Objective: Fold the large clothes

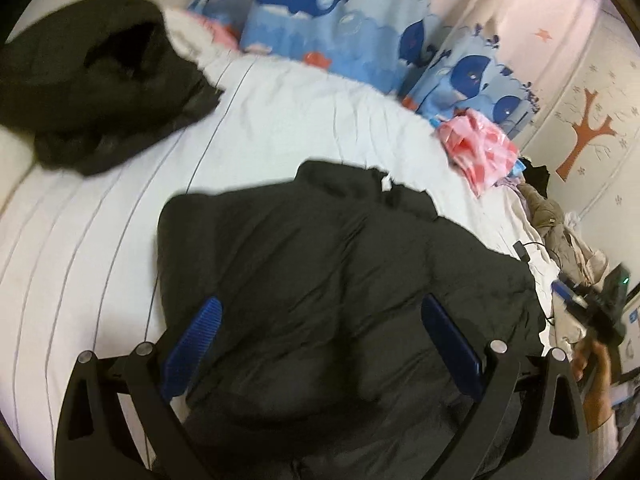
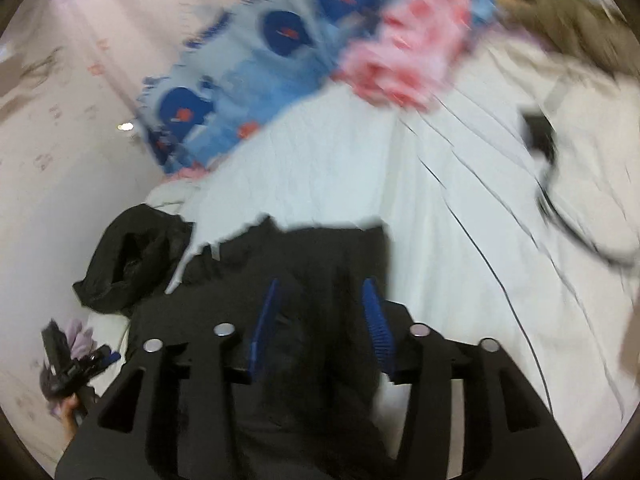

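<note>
A large black puffer jacket (image 1: 340, 264) lies spread on the white striped bed sheet (image 1: 100, 232). My left gripper (image 1: 320, 316) hangs over its lower part with the blue pads wide apart and nothing between them. In the right wrist view the same jacket (image 2: 320, 256) lies under my right gripper (image 2: 320, 300), whose blue pads stand apart over the dark fabric; the view is blurred and I see no cloth pinched. The right gripper also shows at the left wrist view's right edge (image 1: 592, 308).
A second black garment (image 1: 100, 84) lies bunched at the bed's far left. Blue whale-print bedding (image 1: 340, 28) and a pink cloth (image 1: 476, 148) lie along the wall. More clothes (image 1: 560, 224) and a black cable (image 2: 548, 168) lie at the bed's right side.
</note>
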`<state>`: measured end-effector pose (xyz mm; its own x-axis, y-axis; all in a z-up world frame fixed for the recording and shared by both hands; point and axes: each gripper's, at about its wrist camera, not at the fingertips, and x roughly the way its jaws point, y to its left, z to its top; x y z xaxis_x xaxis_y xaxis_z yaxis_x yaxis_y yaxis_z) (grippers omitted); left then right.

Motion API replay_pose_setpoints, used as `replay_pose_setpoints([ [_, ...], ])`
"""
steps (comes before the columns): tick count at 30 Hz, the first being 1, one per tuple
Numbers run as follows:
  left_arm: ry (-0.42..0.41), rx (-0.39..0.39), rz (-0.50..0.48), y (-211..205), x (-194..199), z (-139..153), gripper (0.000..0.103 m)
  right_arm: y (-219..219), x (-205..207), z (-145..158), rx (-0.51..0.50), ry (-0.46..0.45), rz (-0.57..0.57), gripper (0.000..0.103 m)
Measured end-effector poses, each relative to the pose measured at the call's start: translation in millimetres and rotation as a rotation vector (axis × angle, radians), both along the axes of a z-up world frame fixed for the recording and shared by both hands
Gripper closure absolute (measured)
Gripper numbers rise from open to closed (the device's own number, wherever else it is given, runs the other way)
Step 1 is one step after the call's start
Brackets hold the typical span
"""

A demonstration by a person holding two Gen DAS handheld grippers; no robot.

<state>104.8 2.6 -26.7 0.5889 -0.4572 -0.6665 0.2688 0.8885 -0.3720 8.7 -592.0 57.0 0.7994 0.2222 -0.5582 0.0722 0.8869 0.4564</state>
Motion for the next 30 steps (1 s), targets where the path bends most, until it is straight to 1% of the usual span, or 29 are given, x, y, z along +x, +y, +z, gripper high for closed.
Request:
replay_pose_setpoints([
  [1, -0.003, -0.001, 0.000, -2, 4, 0, 0.007, 10, 8, 3, -0.023, 0.002, 0.026, 0.048],
  [3, 0.017, -0.016, 0.003, -7, 15, -9, 0.007, 33, 32, -5, -0.065, 0.045, 0.091, 0.048],
  [5, 0.044, -0.011, 0.016, -11, 26, -23, 0.007, 50, 59, -30, -0.152, 0.154, 0.101, 0.048],
  [6, 0.060, -0.005, 0.020, -12, 30, -33, 0.007, 53, 71, -53, -0.222, 0.224, 0.088, 0.048],
  [7, 0.072, 0.001, 0.018, -14, 34, -42, 0.007, 52, 76, -66, -0.242, 0.250, 0.086, 0.050],
  [8, 0.073, -0.002, -0.002, -16, 37, -52, 0.007, 46, 80, -82, -0.226, 0.262, 0.087, 0.052],
  [9, 0.064, -0.008, -0.029, -18, 37, -58, 0.007, 33, 80, -94, -0.163, 0.265, 0.066, 0.054],
  [10, 0.058, -0.008, -0.047, -21, 36, -62, 0.007, 25, 79, -99, -0.127, 0.270, 0.044, 0.063],
  [11, 0.054, 0.010, -0.058, -24, 35, -64, 0.007, 18, 78, -101, -0.084, 0.274, 0.029, 0.070],
  [12, 0.054, 0.036, -0.063, -27, 33, -63, 0.007, 14, 76, -99, -0.062, 0.278, 0.023, 0.071],
  [14, 0.081, 0.042, -0.062, -25, 30, -55, 0.007, 16, 65, -84, -0.084, 0.267, 0.009, 0.071],
  [16, 0.087, -0.009, -0.053, -15, 23, -44, 0.007, 29, 42, -55, -0.126, 0.190, 0.042, 0.068],
  [17, 0.070, -0.040, -0.046, -8, 18, -36, 0.007, 37, 30, -43, -0.153, 0.149, 0.066, 0.065],
  [18, 0.059, -0.047, -0.040, -2, 14, -32, 0.007, 42, 22, -37, -0.178, 0.130, 0.079, 0.060],
  [19, 0.056, -0.043, -0.033, 0, 13, -31, 0.007, 52, 11, -35, -0.226, 0.134, 0.099, 0.053],
  [20, 0.062, -0.029, -0.023, 2, 13, -35, 0.007, 57, 10, -40, -0.267, 0.170, 0.107, 0.051],
  [21, 0.081, -0.015, -0.015, 3, 16, -42, 0.007, 60, 14, -55, -0.316, 0.242, 0.112, 0.051],
  [22, 0.111, -0.003, -0.007, 2, 20, -51, 0.007, 58, 14, -69, -0.324, 0.279, 0.122, 0.051],
  [23, 0.145, 0.002, -0.009, 1, 24, -62, 0.007, 54, 19, -85, -0.317, 0.312, 0.132, 0.051],
  [24, 0.164, 0.000, -0.020, -1, 26, -71, 0.007, 48, 22, -93, -0.282, 0.328, 0.120, 0.051],
  [25, 0.163, 0.012, -0.026, -3, 25, -74, 0.007, 46, 23, -90, -0.258, 0.338, 0.108, 0.051],
  [26, 0.164, 0.038, -0.018, -4, 21, -69, 0.007, 45, 19, -87, -0.250, 0.343, 0.098, 0.051],
  [27, 0.169, 0.037, -0.017, -2, 18, -65, 0.007, 44, 15, -81, -0.240, 0.340, 0.096, 0.051],
  [29, 0.164, -0.019, -0.031, 11, 4, -46, 0.007, 39, -11, -60, -0.186, 0.300, 0.109, 0.049],
  [30, 0.151, -0.032, -0.036, 19, -5, -38, 0.007, 35, -30, -50, -0.146, 0.278, 0.111, 0.049],
])
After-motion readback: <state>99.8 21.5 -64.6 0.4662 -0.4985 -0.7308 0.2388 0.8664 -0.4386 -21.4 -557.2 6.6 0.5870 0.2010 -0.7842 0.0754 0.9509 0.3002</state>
